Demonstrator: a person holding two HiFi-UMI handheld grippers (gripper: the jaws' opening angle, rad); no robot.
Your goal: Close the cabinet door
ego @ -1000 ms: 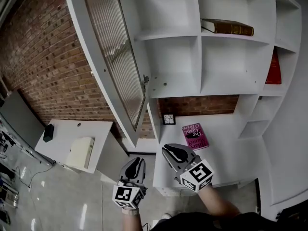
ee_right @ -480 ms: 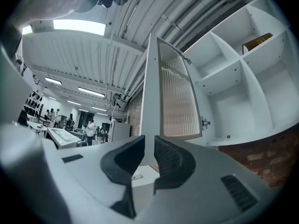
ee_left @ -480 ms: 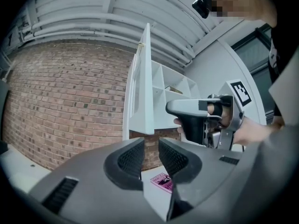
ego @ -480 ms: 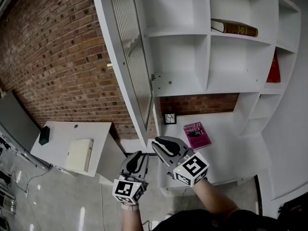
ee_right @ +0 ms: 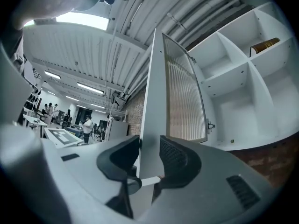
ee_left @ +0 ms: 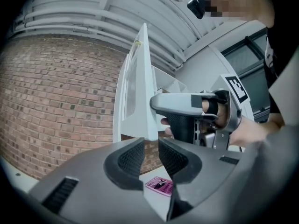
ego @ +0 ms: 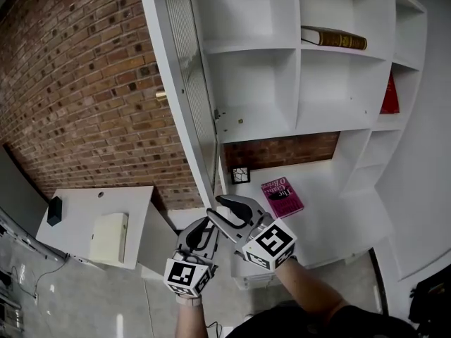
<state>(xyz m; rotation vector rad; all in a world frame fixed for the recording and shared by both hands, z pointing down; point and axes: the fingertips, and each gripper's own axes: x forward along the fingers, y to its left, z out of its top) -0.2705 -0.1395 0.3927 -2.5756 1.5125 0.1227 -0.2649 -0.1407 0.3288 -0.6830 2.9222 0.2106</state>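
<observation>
Cabinet door (ego: 184, 83) stands open, seen edge-on in the head view. It runs from 12 o'clock down to the middle of the frame, with a ribbed glass panel in a white frame. A small brass knob (ego: 161, 97) sits on its outer face, at 9 o'clock of the door.

Right tongs (ego: 215, 208) are at the door's bottom corner, just below frame centre. In the right gripper view the tongs (ee_right: 150, 150) are closed down on the door's (ee_right: 182, 97) white edge. The edge fills the gap and both jaws touch it.

Left tongs (ego: 203, 229) are just beside the right ones, at their 7 o'clock. In the left gripper view the tongs (ee_left: 150, 148) are only slightly parted and hold nothing. The door's (ee_left: 138, 92) lower corner sits just above the gap at 12 o'clock, not between the jaws.

White shelf unit (ego: 296, 69) fills the upper right and its compartments are exposed.
- Brown book (ego: 332, 38) lies flat on a shelf at 1 o'clock.
- Red book (ego: 390, 94) stands at 2 o'clock.
- Pink book (ego: 282, 196) lies flat on the white ledge at 3 o'clock of the right tongs.

Brick wall (ego: 84, 104) is at 9 o'clock. A small white tabletop (ego: 77, 210) at 8 o'clock carries a cream box (ego: 109, 236).
</observation>
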